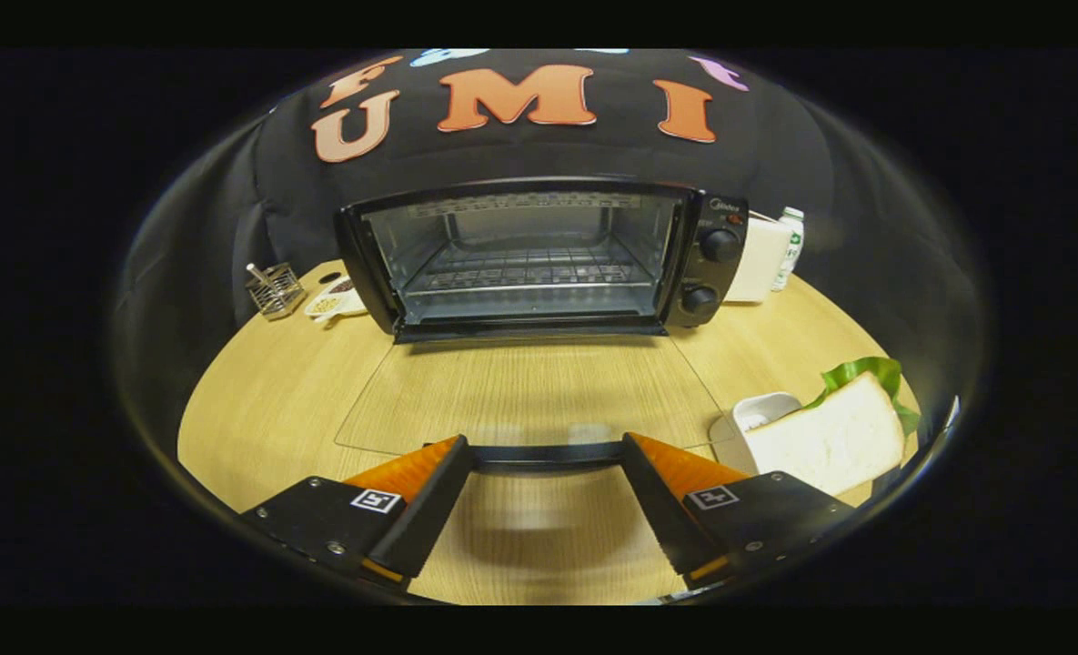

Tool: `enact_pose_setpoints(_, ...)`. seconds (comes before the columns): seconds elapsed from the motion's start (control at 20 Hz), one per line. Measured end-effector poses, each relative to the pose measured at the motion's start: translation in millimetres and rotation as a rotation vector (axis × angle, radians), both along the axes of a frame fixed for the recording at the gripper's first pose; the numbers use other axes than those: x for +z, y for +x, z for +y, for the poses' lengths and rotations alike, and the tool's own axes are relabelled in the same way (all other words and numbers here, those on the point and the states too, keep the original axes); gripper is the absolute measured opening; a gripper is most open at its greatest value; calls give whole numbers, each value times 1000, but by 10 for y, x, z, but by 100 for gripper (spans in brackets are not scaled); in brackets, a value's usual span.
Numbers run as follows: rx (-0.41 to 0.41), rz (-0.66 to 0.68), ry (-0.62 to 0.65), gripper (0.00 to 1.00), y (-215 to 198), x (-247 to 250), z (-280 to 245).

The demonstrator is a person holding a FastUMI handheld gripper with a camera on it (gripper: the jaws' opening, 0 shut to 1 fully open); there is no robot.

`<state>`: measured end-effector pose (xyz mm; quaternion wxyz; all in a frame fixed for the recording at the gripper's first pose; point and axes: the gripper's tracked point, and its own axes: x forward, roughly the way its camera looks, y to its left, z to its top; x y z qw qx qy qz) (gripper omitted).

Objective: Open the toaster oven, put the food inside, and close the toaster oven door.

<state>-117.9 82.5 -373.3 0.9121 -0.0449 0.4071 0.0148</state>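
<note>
The black toaster oven (539, 255) stands at the back of the wooden table (256, 400) with its cavity and wire rack exposed. Its glass door (529, 391) lies folded down flat toward me. The door's dark handle bar (548, 455) runs across right at my fingertips. My gripper (546, 441) is open, its fingers spread wide with nothing pressed between them. A slice of white bread (830, 437) rests on a white plate (757, 414) with a green leaf (866, 371), just beyond my right finger.
Left of the oven are a wire basket (275, 289) and a small dish (334, 300). To the oven's right stand a white box (761, 259) and a bottle (789, 246). The black cloth wall hangs behind everything.
</note>
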Motion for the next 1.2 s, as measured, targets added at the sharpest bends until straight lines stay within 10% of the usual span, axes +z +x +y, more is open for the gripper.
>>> enact_pose_setpoints(0.55, 88, -55, 6, 98, 106, 659, -239)
enact_pose_setpoints(1.2, 45, -56, 39, 98, 360, 1599, -1680)
